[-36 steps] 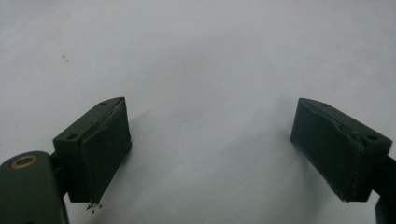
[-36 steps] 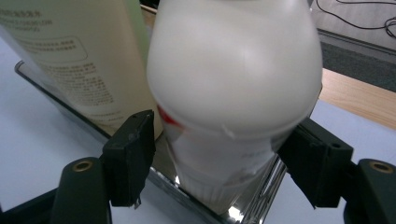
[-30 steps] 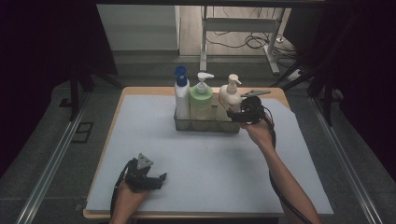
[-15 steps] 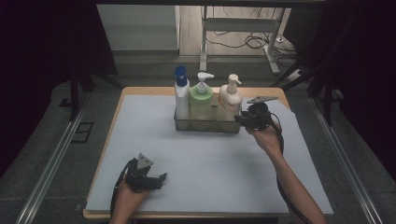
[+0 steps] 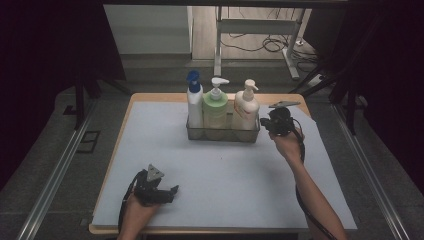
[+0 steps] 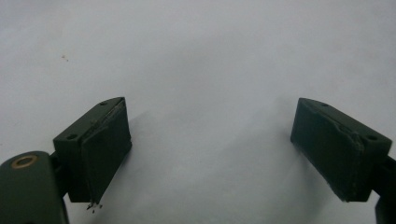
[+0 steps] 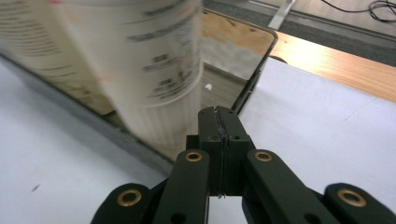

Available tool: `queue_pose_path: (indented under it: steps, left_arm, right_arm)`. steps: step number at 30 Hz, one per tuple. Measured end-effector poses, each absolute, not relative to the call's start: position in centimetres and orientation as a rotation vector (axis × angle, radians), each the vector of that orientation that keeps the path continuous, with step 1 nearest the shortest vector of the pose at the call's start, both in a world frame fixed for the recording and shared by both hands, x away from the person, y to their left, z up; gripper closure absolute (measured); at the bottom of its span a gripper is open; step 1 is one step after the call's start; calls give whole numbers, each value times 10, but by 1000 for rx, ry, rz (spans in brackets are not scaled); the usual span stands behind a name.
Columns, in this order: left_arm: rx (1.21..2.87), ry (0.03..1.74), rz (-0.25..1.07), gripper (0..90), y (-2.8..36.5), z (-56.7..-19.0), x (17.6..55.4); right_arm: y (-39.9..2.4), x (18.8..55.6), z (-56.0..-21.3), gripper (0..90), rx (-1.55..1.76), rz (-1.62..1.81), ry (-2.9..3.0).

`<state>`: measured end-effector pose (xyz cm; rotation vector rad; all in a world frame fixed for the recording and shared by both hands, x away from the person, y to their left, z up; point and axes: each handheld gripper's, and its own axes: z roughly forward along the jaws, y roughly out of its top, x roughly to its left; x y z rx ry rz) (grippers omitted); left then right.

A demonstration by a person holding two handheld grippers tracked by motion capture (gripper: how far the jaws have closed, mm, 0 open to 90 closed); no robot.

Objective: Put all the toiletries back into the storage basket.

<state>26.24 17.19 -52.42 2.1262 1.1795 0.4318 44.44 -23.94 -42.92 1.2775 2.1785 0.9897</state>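
A wire basket [image 5: 223, 133] holding three pump bottles [image 5: 216, 107] stands near the counter's [image 5: 150, 107] far edge. Right gripper [image 5: 265, 125], jaws just clenched empty, sits beside it. Left gripper [image 5: 170, 192] rests released near the front edge.

Three pump bottles [image 5: 217, 106] in one clear bin [image 5: 222, 135], two handheld grippers [image 5: 277, 121]

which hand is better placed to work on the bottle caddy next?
Right. The right claw sits at the caddy's right end beside the cream pump bottle, jaws pressed together on nothing. The left claw rests open at the near table edge, far from the caddy.
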Motion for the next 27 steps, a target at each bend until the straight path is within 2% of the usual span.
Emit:
queue_pose_path:
  steps: [16,27]
  left_arm:
    - [2126,1180,431,118,172,-524,262]
    - [2127,1179,431,118,172,-524,262]
  right_arm:
    - [-233,478,-437,898,1348,1097,2178]
    - [-230,482,-449,897,1368,1066,2196]
